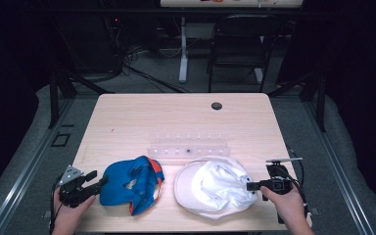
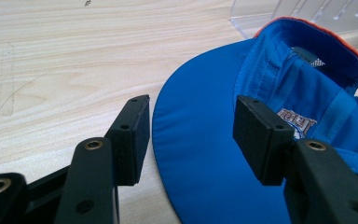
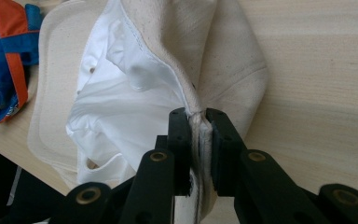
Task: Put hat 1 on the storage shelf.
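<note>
A blue cap point(image 1: 129, 183) with orange trim lies upside down at the table's front left. My left gripper point(image 1: 97, 181) stands open at its left side, the blue brim point(image 2: 196, 154) lying between the two black pads point(image 2: 135, 135) without being pinched. To the right lies a white cap point(image 1: 214, 187), also upside down, its pale lining showing. My right gripper point(image 1: 250, 186) is shut on a fold at the rear edge of the white cap point(image 3: 158, 93); the cloth bunches between its jaws point(image 3: 198, 140).
A clear plastic rack point(image 1: 188, 147) sits on the wooden table point(image 1: 176, 117) just behind both caps. A round grommet hole point(image 1: 217, 105) lies near the far edge. A black chair point(image 1: 242, 44) and cables stand beyond the table.
</note>
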